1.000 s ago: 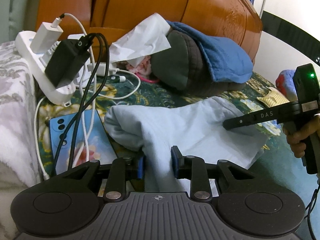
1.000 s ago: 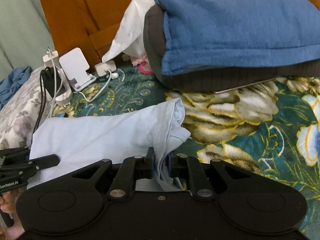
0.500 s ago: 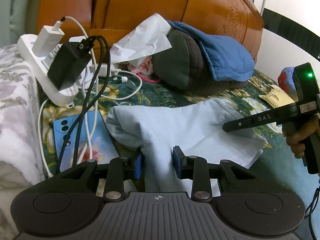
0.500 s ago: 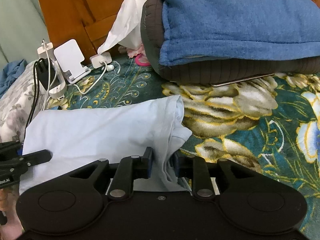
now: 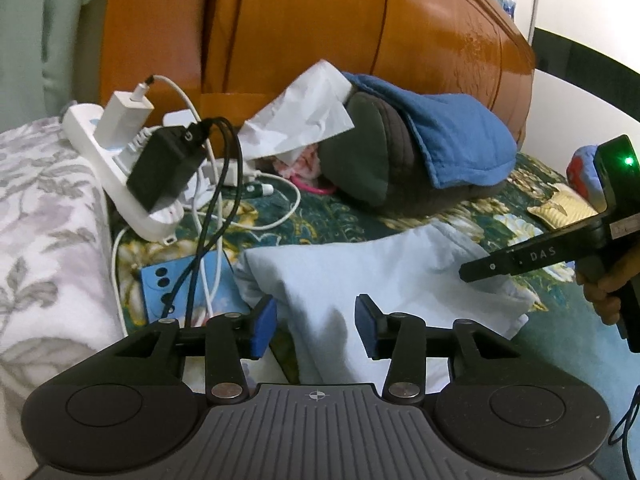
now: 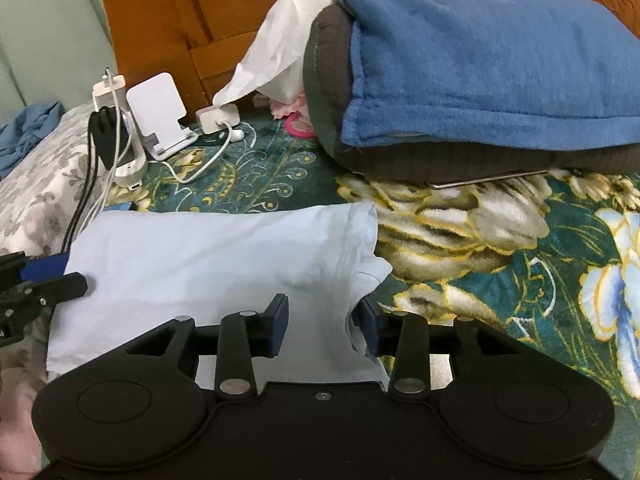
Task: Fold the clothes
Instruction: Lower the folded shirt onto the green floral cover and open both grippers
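A pale blue garment [image 5: 360, 276] [image 6: 208, 260] lies folded on the floral bedspread [image 6: 500, 240]. My left gripper [image 5: 316, 326] stands open at the garment's left end, with the cloth lying loose between its blue pads. My right gripper [image 6: 322, 326] is open too, at the garment's right end, where a fold of cloth rests between the fingers. In the left wrist view the right gripper [image 5: 520, 258] shows as a black finger over the cloth, held by a hand [image 5: 608, 284]. The left gripper [image 6: 44, 280] shows at the left edge of the right wrist view.
A blue towel over a dark cushion [image 5: 420, 152] [image 6: 480, 80] lies by the wooden headboard [image 5: 320, 20]. A power strip with chargers and cables [image 5: 132, 160] [image 6: 116, 140], a blue phone [image 5: 180, 292], a white stand [image 6: 160, 120] and a floral blanket [image 5: 44, 220] crowd the left side.
Both grippers went from shut on the garment to open, letting the cloth go. The garment has settled flatter on the bed, and both grippers have drawn slightly back.
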Demonstrator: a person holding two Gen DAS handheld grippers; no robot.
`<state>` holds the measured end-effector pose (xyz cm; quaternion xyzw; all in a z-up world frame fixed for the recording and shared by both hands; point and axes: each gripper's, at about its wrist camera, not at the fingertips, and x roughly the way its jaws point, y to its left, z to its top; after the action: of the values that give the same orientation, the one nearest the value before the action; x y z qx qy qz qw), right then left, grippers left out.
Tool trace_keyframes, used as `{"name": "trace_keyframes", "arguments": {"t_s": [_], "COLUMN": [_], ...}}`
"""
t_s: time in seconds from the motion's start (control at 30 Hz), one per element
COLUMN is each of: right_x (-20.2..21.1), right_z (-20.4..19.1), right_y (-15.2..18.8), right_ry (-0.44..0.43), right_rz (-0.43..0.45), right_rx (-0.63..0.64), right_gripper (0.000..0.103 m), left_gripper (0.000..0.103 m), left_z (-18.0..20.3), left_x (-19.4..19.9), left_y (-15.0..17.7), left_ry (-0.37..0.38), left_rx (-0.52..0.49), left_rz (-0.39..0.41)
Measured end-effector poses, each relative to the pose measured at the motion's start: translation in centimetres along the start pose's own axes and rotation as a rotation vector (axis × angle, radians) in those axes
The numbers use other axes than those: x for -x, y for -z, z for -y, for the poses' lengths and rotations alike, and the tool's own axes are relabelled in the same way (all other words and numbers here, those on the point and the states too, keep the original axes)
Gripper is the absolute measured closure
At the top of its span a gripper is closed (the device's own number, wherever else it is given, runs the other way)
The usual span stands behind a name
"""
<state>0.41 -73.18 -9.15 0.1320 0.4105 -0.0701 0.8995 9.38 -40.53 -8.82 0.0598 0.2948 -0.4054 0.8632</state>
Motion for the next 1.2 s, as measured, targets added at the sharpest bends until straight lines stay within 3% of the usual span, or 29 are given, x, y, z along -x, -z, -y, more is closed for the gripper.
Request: {"name": "trace_keyframes", "arguments": {"t_s": [0.4, 0.63, 0.93, 1.07, 1.2], "right_x": [2.2, 2.7, 3.2, 3.0, 2.2], "right_z": [-1.6, -2.4, -3.2, -3.4, -3.4], "right_y": [0.0, -0.5, -1.4, -1.6, -1.7], "right_ry": [-0.015, -0.027, -0.047, -0.049, -0.064], "right_rz": [0.025, 0.037, 0.089, 0.115, 0.112], "right_rx": [0.049, 0.082, 0.123, 0.133, 0.127], "right_gripper": [0.055, 0.049, 0.03, 0.023, 0.022], "left_gripper": [0.055, 0.039, 0.016, 0.015, 0.015], "left_z": [0.1, 0.3, 0.7, 1.1, 1.5], "left_x": [1.3, 1.7, 1.9, 1.5, 0.9], "left_y": [-0.2, -0.6, -1.4, -1.6, -1.9], "left_ry": [-0.035, -0.052, -0.055, -0.063, -0.056], "left_rx": [0.009, 0.018, 0.026, 0.024, 0.024], "left_rz": [0.019, 0.035, 0.06, 0.064, 0.074]}}
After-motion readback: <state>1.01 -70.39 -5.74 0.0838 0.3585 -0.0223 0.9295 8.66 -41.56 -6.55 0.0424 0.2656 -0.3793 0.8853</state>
